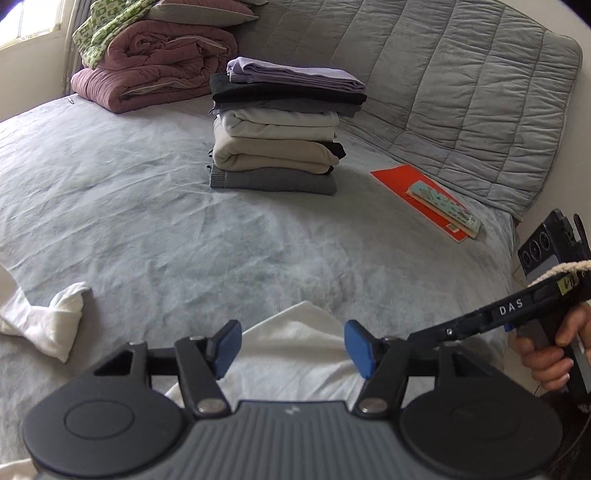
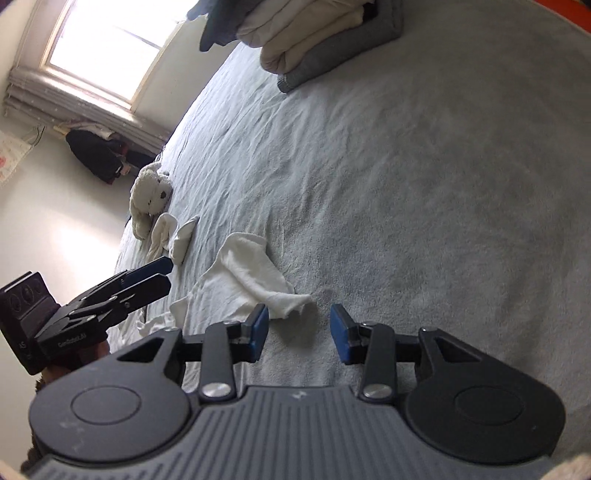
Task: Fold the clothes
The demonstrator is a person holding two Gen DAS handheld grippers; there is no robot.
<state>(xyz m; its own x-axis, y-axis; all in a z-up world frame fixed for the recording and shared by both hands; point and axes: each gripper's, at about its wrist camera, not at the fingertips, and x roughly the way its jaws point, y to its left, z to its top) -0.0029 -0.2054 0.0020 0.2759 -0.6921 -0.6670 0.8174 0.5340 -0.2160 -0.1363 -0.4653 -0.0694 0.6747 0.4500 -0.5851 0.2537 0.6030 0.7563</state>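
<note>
White garment [image 1: 295, 354] lies spread on the bed [image 1: 184, 221], near edge, w/ a pointed corner showing just past the left gripper [image 1: 293, 349]; more of it runs off to the left as a bunched end [image 1: 48, 317]. Left gripper is released: blue pads apart, nothing pinched, cloth only seen below/behind the gap. Right gripper [image 2: 299, 332] is also released, pads apart over bare bed cover w/ the tip of the white garment [image 2: 251, 280] just beside its left pad, not between the pads. In the left wrist view the right gripper's body [image 1: 517, 314] comes in from the right edge, a hand [image 1: 546, 354] wrapped round its handle. In the right wrist view the left gripper [image 2: 155, 275] shows at left, fingers pointing toward the garment. Folded stack [image 1: 277, 125] stands mid-bed, well apart from the white garment: gray at bottom, then beige, white, gray, black, lilac on top. Red folder [image 1: 406, 181] w/ a patterned booklet [image 1: 443, 206] on it lies right of the stack. Gray quilt [image 1: 443, 74] drapes behind; maroon comforter [image 1: 155, 62] folded at back left w/ a green-patterned cloth [image 1: 107, 26] on it. Plush toy [image 2: 151, 192] sits at the bed's far edge, near small white pieces [image 2: 173, 236]. Window [image 2: 110, 44] bright beyond.
</note>
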